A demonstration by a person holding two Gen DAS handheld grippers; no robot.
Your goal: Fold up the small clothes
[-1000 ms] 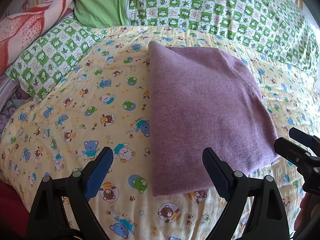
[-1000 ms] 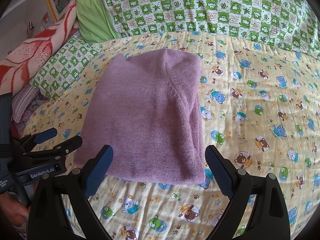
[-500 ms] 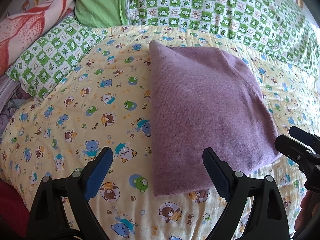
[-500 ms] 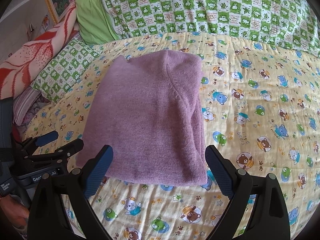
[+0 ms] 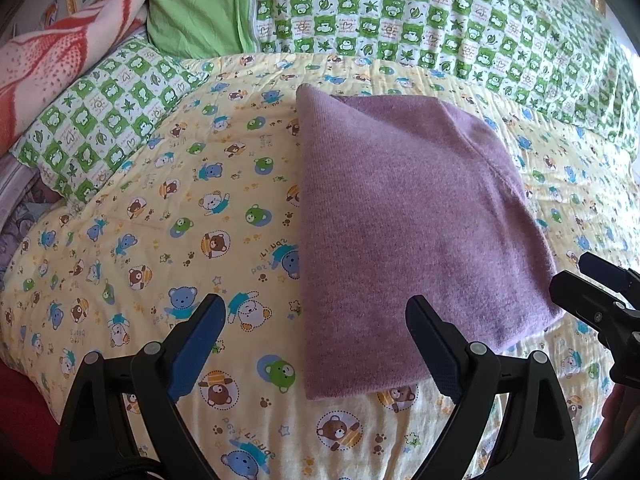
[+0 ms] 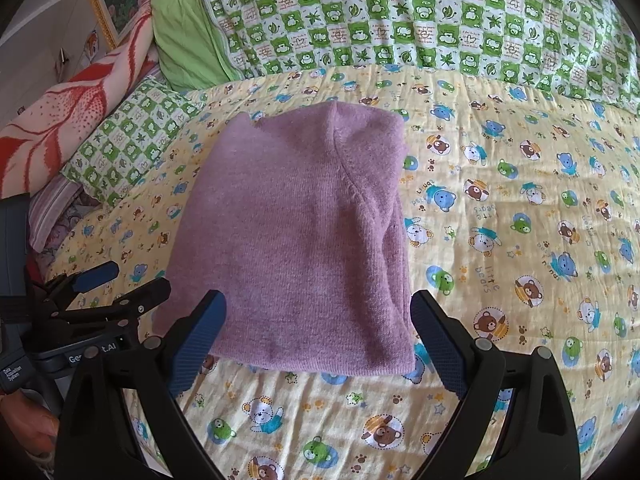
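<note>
Purple knit, folded into a thick rectangle, flat on the quilt, a seam running across its upper layer. Near edge of the knit low in both views, far edge toward the checked cover.

Left gripper, just short of the knit's near left corner, jaws spread wide, nothing between them; right pad over the knit's near edge, left pad over bare quilt, contact with the cloth impossible to tell. Same gripper seen from the right wrist beside the knit's left near corner, fingers apart, empty.

Right gripper, in front of the knit's near edge, jaws wide, gripping nothing, the knit's near edge spanning the gap between the pads. Tips of it just beside the knit's right near corner in the left view.

Left of the knit: a checked pillow, and beyond that a red-and-white blanket. Plain green fabric at the far left beside the cover.
</note>
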